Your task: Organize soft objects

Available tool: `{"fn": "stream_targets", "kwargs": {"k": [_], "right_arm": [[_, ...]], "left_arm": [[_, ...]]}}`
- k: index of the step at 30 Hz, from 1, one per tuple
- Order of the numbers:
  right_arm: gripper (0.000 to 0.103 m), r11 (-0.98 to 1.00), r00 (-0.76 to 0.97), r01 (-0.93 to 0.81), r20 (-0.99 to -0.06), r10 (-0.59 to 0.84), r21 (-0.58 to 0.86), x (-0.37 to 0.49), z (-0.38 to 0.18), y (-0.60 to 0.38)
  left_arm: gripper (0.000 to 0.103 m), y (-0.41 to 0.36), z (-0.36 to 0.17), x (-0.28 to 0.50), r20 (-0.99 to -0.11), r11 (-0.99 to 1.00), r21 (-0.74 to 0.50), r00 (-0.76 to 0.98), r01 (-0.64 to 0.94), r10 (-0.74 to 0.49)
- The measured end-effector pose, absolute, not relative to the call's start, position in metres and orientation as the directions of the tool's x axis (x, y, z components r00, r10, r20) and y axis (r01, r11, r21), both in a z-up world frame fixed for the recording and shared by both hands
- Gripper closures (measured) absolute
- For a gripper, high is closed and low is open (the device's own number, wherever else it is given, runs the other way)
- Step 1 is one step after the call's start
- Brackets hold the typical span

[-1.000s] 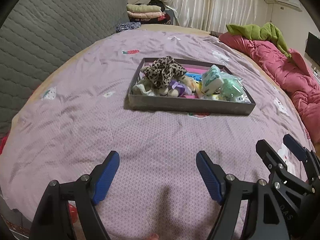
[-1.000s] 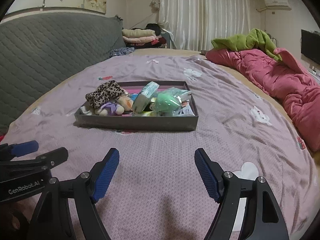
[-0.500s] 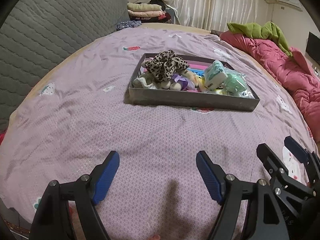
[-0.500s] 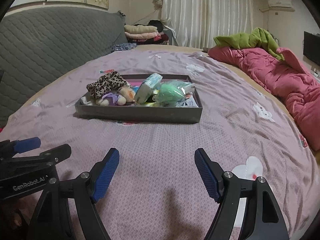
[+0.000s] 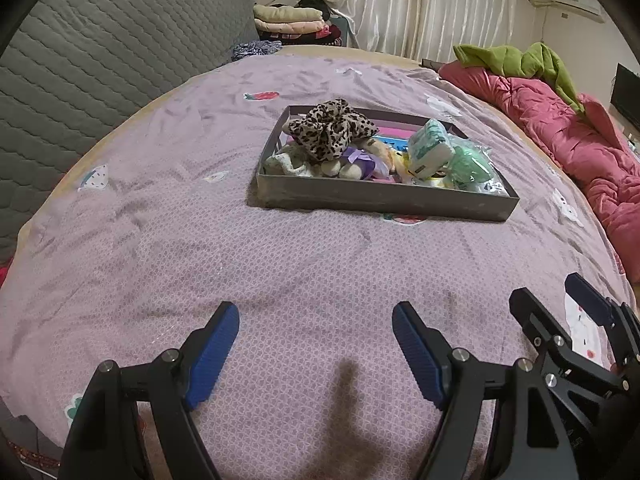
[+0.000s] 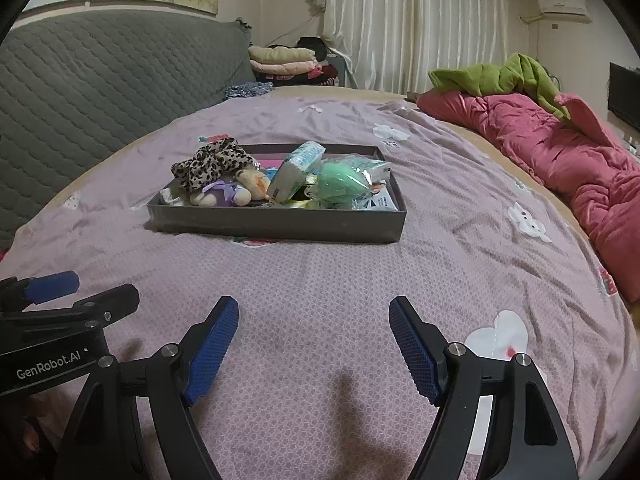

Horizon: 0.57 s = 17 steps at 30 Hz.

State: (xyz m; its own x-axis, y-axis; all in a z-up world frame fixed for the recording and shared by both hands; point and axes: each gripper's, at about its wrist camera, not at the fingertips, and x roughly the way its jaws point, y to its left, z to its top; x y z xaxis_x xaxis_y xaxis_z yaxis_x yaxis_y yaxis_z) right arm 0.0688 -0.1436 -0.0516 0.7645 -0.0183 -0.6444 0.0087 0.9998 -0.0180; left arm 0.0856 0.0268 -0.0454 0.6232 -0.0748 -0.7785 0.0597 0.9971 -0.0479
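Note:
A shallow grey tray (image 5: pixel 384 200) (image 6: pixel 276 222) lies on the purple bedsheet (image 5: pixel 200 248) ahead of both grippers. It holds a leopard-print scrunchie (image 5: pixel 332 130) (image 6: pixel 212 164), a small plush toy (image 5: pixel 348 166) (image 6: pixel 224 194), a tissue pack (image 5: pixel 430 146) (image 6: pixel 298 168) and a green soft item in a clear bag (image 5: pixel 472 164) (image 6: pixel 340 184). My left gripper (image 5: pixel 315 316) (image 6: pixel 92 290) hovers open over bare sheet, well short of the tray. To its right my right gripper (image 6: pixel 314 308) (image 5: pixel 556 296) is open too, with nothing between its blue pads.
A crumpled pink quilt (image 5: pixel 560 140) (image 6: pixel 560 152) with a green garment (image 5: pixel 512 60) on it runs along the right side of the bed. A grey quilted headboard (image 5: pixel 100 60) rises at the left. Folded clothes (image 6: pixel 284 62) are stacked at the far end by the curtains.
The tray sits slightly higher in the right wrist view than a second ago. Both grippers stay as wide open as before, and nothing was picked up or let go.

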Motion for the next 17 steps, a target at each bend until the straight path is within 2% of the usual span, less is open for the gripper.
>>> {"fn": "stream_targets", "kwargs": {"k": [17], "right_arm": [[0.024,1.000,0.765,0.013,-0.644,-0.022,-0.018,0.0689,-0.0511,-0.1463]], "left_arm": [[0.025,0.0292,-0.0462,0.0870,-0.773,0.998,-0.037,0.631,0.060,-0.067]]}}
